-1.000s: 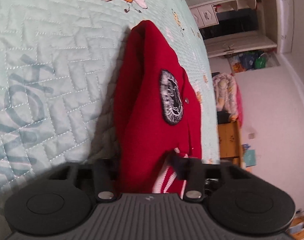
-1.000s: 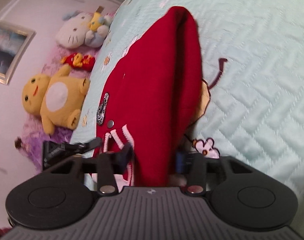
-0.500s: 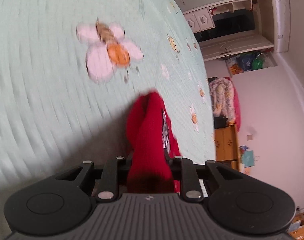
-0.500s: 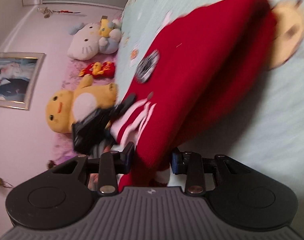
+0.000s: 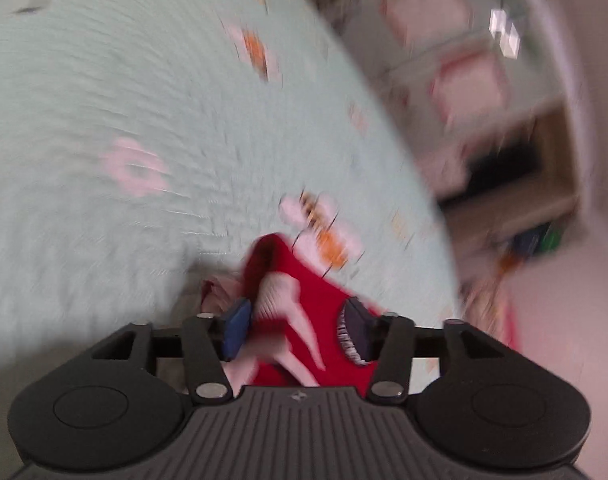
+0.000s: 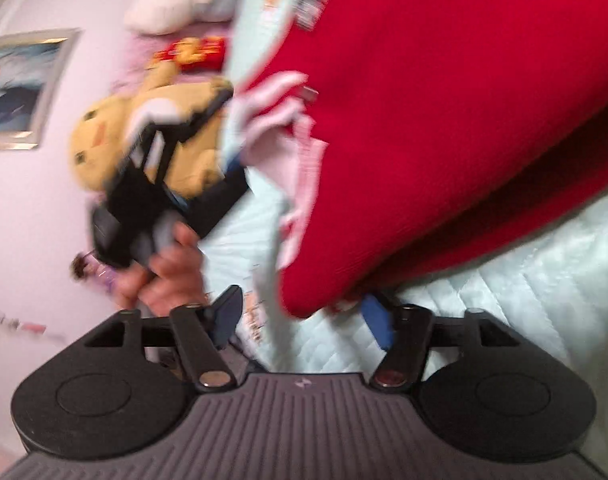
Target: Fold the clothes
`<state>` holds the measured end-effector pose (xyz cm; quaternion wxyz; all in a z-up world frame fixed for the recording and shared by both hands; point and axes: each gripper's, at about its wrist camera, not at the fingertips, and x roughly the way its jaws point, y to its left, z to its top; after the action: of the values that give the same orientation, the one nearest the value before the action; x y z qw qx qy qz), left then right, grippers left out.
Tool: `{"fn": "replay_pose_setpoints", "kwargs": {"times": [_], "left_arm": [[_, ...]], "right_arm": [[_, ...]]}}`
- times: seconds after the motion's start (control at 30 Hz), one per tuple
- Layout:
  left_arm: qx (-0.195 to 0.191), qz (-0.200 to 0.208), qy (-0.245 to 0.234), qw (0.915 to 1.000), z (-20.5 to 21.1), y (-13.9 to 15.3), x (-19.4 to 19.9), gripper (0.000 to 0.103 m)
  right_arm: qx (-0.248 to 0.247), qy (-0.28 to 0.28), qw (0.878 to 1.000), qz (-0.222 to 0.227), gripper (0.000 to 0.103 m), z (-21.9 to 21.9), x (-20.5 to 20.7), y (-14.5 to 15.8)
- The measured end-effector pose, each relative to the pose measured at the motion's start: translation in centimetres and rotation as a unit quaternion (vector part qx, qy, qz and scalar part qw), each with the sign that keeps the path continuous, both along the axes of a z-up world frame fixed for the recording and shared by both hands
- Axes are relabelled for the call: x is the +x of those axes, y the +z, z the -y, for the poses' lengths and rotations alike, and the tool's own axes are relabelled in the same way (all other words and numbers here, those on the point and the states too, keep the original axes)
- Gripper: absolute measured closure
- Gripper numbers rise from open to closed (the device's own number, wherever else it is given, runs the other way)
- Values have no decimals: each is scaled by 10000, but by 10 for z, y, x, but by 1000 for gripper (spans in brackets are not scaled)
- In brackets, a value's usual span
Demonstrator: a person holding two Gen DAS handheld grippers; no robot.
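- Left gripper (image 5: 295, 330) spread wide, red jacket (image 5: 324, 320) lying loose between its fingers on the mint quilted bed (image 5: 103, 120); badge lettering blurred, unreadable
- Right gripper (image 6: 304, 320) released; jacket fold just ahead

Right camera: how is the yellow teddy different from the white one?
The yellow plush toy is yellow all over, while the white plush toy is white. The yellow one sits lower in the right wrist view, the white one at the very top. The yellow one fills more of the picture, though it may just be nearer. Both are blurry soft toys by the pink wall.
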<state>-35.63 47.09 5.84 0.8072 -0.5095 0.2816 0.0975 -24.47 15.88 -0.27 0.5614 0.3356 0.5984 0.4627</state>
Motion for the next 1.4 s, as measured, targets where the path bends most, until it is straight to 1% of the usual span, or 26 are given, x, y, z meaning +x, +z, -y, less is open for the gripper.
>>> {"fn": "replay_pose_setpoints", "kwargs": {"times": [0.07,0.1,0.17,0.2,0.23,0.3,0.33,0.37,0.5,0.53,0.7,0.77,0.83,0.9,1.03,1.07,1.13,1.2,1.27,1.33,1.4], "left_arm": [[31,223,349,9991,15,3,-34,47],[47,334,524,9981,22,5,-50,44],[79,556,872,9946,36,9,-84,43],[57,586,986,9934,46,7,-94,41],[-12,515,1027,9934,57,3,-94,37],[-148,374,1108,9930,81,-7,-95,32],[-217,304,1148,9927,93,-12,-96,27],[-285,233,1188,9922,105,-17,-96,26],[-567,-43,1334,9894,148,-37,-95,25],[-613,-50,1380,9885,150,-42,-91,25],[-565,219,1842,9810,158,-56,-76,23],[-603,329,2009,9772,158,-58,-72,18],[-574,366,2064,9761,156,-56,-67,7],[-523,389,2098,9756,155,-54,-61,0],[-421,435,2166,9744,151,-49,-49,0],[-395,446,2183,9741,150,-48,-46,0],[-344,469,2217,9734,149,-46,-40,3],[-344,456,2155,9748,144,-45,-41,5],[-363,428,2054,9771,138,-45,-43,11],[-383,400,1954,9792,132,-45,-46,21],[-402,373,1853,9812,126,-45,-49,26]], "right_arm": [[146,-99,9998,83,36,26,0,4],[219,-148,9996,124,36,40,-1,6],[364,-247,9988,207,35,66,-1,10],[437,-296,9983,248,34,79,-1,12],[510,-346,9977,290,33,93,-2,13],[655,-444,9962,372,32,119,-2,17],[728,-493,9953,413,32,132,-2,19],[759,-563,9947,409,31,138,-3,18],[854,-855,9920,356,30,156,-7,13],[860,-897,9915,377,30,160,-8,12],[826,-1087,9895,484,29,159,-5,16],[771,-1144,9890,530,29,160,-3,16],[677,-1215,9887,556,29,160,1,14],[568,-1301,9880,610,28,161,7,11],[243,-1559,9843,787,25,161,29,10],[157,-1577,9840,814,20,158,36,8],[28,-1556,9849,764,20,150,53,3],[-10,-1461,9869,689,20,138,70,-3],[28,-1327,9891,643,20,124,87,-8],[129,-1110,9921,572,20,106,101,-11],[162,-844,9952,470,20,88,110,-14]]}}
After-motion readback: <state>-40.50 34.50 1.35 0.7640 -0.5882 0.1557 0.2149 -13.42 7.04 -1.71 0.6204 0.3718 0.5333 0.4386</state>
